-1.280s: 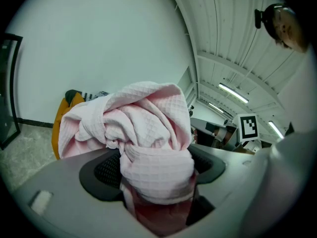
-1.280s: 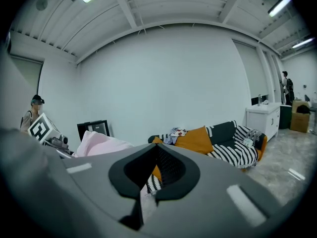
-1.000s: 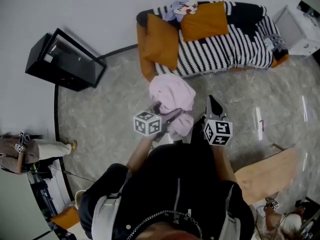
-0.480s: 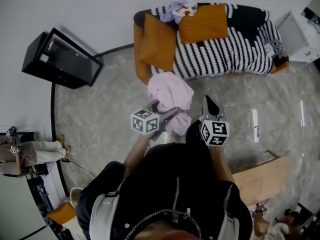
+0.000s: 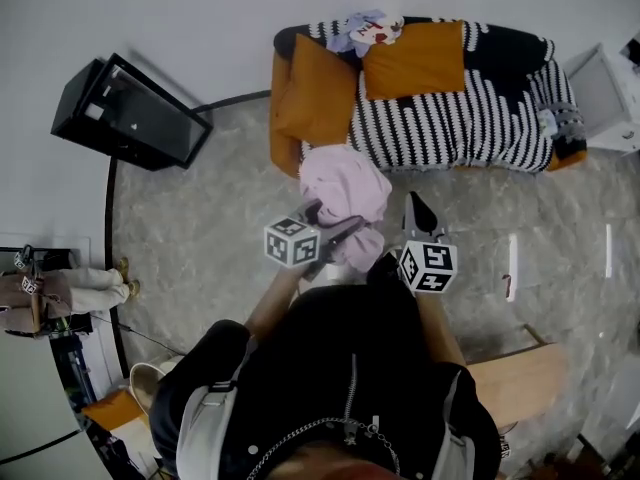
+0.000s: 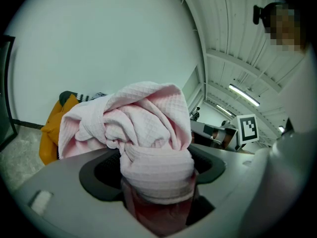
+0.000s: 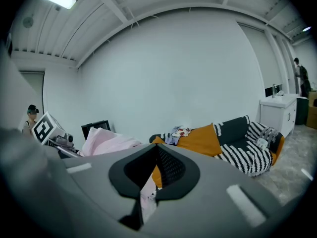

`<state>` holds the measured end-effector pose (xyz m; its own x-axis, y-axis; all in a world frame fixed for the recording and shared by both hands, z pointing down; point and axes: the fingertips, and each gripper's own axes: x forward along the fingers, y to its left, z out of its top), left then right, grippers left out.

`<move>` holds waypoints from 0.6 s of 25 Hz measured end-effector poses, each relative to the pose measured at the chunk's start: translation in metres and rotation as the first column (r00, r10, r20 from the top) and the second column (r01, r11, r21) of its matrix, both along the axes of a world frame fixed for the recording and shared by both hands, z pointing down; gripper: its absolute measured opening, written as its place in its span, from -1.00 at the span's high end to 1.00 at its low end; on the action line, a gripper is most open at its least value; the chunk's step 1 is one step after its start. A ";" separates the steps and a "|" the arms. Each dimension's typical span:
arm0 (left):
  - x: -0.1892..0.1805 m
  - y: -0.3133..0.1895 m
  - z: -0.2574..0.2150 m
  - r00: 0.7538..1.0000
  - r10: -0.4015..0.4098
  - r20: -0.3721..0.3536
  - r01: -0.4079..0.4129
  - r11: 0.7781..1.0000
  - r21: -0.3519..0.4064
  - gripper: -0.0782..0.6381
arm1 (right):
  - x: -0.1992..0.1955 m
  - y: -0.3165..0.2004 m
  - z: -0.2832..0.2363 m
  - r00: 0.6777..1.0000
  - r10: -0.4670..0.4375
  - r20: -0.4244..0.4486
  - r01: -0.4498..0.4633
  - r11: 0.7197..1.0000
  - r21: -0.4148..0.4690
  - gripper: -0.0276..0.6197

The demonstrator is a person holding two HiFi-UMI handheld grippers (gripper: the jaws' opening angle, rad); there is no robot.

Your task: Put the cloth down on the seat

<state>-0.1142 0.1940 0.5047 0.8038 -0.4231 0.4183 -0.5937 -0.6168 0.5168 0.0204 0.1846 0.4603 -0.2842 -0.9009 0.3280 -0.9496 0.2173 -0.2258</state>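
Observation:
A bunched pink cloth [image 5: 345, 183] hangs in front of me over the floor, just short of the sofa's front edge. My left gripper [image 5: 348, 231] is shut on its lower fold. In the left gripper view the cloth [image 6: 143, 123] fills the middle and wraps over the jaws of that gripper [image 6: 157, 202]. My right gripper [image 5: 415, 202] is to the right of the cloth, apart from it, with its jaws shut and nothing in them. The right gripper view shows the cloth [image 7: 106, 142] at the left. The seat [image 5: 470, 118] of the black-and-white striped sofa lies beyond.
Two orange cushions [image 5: 315, 93] [image 5: 412, 60] and a small heap of clothes [image 5: 365, 28] lie on the sofa. A black cabinet [image 5: 130, 113] stands at the left wall, a white unit [image 5: 610, 93] at the right. A wooden board [image 5: 515, 373] lies behind my right side. Another person [image 5: 50, 293] stands far left.
The cloth stays held in the left gripper at the same height. The head view has shifted slightly, and the person at the far left has moved a little.

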 end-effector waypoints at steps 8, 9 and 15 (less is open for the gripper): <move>0.035 -0.019 -0.007 0.998 -0.058 -0.005 0.058 0.998 -0.023 -0.31 | 0.045 -0.023 -0.005 0.999 -0.012 0.041 0.012 1.000 0.009 0.91; 0.038 -0.021 -0.009 0.998 -0.062 -0.005 0.061 0.998 -0.020 -0.31 | 0.049 -0.025 -0.005 0.999 -0.013 0.044 0.013 1.000 0.008 0.91; 0.056 -0.032 -0.013 0.998 -0.066 -0.007 0.065 0.998 -0.009 -0.31 | 0.069 -0.032 0.003 0.998 -0.006 0.068 0.006 1.000 -0.005 0.91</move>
